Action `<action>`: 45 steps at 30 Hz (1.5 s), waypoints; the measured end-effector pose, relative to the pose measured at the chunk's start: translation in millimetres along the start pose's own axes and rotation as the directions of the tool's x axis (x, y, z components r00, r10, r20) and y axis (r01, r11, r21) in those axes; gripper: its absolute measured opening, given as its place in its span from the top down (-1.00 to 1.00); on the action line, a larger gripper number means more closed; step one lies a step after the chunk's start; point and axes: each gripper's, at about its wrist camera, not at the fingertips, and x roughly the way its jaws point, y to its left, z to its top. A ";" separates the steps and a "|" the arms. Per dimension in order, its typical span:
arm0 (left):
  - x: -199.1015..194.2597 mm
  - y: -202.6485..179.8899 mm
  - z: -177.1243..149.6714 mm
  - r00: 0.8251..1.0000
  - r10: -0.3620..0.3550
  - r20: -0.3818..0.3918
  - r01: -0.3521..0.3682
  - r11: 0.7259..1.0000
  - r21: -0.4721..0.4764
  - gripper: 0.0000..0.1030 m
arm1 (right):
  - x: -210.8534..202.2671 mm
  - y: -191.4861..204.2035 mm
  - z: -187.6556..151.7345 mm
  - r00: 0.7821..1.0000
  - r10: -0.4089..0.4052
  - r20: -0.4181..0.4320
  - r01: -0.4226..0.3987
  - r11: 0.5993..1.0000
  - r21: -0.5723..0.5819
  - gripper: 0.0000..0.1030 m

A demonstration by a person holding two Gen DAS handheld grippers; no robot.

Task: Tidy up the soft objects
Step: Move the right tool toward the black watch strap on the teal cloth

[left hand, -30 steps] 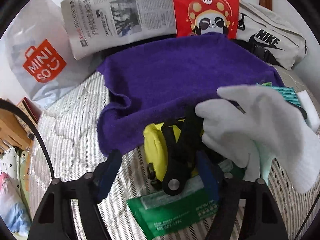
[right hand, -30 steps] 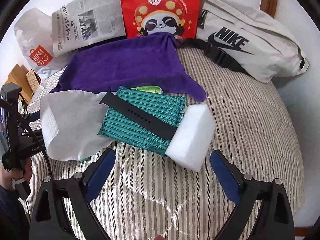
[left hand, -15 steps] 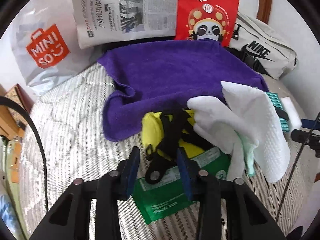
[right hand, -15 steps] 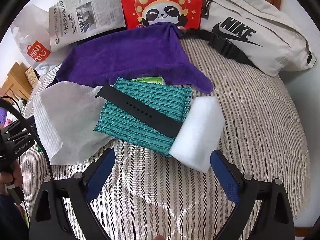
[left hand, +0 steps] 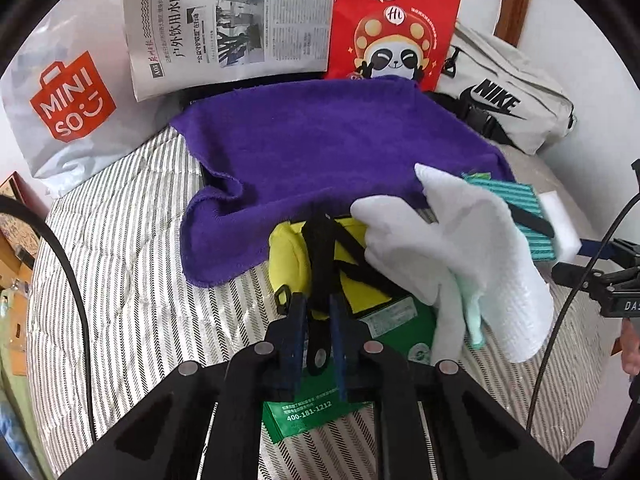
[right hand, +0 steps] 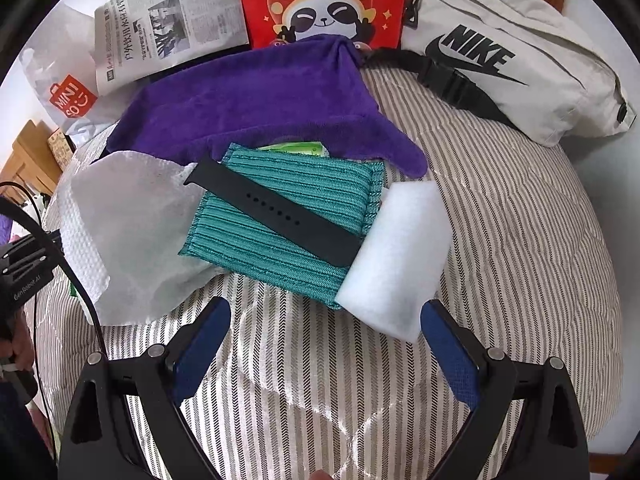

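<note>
The left gripper (left hand: 318,320) is pointing steeply down at the striped bed cover (left hand: 132,280), and its blue fingers (left hand: 297,324) have just been closing; they are now pinching the black strap (left hand: 320,256) between them. The strap's round end is hanging just below the finger pads, over a green packet (left hand: 320,412) lying flat on the bed. Beyond the fingers, the strap is running up across a yellow soft item (left hand: 288,256), which is resting partly on the packet and partly against the purple towel (left hand: 320,148). A white cloth (left hand: 460,248) is lying just to the right of the yellow item.

The right gripper (right hand: 324,344) is hanging over bare bed cover with its fingers (right hand: 202,344) spread wide and nothing between them. Just past the fingertips a white foam block (right hand: 396,260) is lying beside a teal ribbed cloth (right hand: 280,216), with a dark watch band (right hand: 276,212) lying diagonally across the cloth. Farther back, a newspaper (right hand: 168,24), a red panda bag (right hand: 320,0) and a beige waist bag (right hand: 520,64) are standing along the wall.
</note>
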 end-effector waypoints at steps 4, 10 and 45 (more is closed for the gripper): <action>-4.2 -3.4 0.4 0.999 -0.049 0.002 0.049 0.999 -0.008 0.76 | 1.4 0.5 -0.1 1.000 -0.001 -0.005 0.001 1.000 -0.005 -0.86; 5.6 -15.2 0.0 0.999 -0.020 -0.032 0.021 0.999 0.040 0.76 | 2.9 2.0 -1.3 1.000 -0.006 -0.013 0.006 1.000 -0.015 -0.86; 17.7 -10.8 6.6 1.000 -0.015 -0.008 0.015 0.999 -0.036 0.90 | -12.4 36.9 29.8 0.974 0.064 0.216 0.030 0.913 -0.408 -0.51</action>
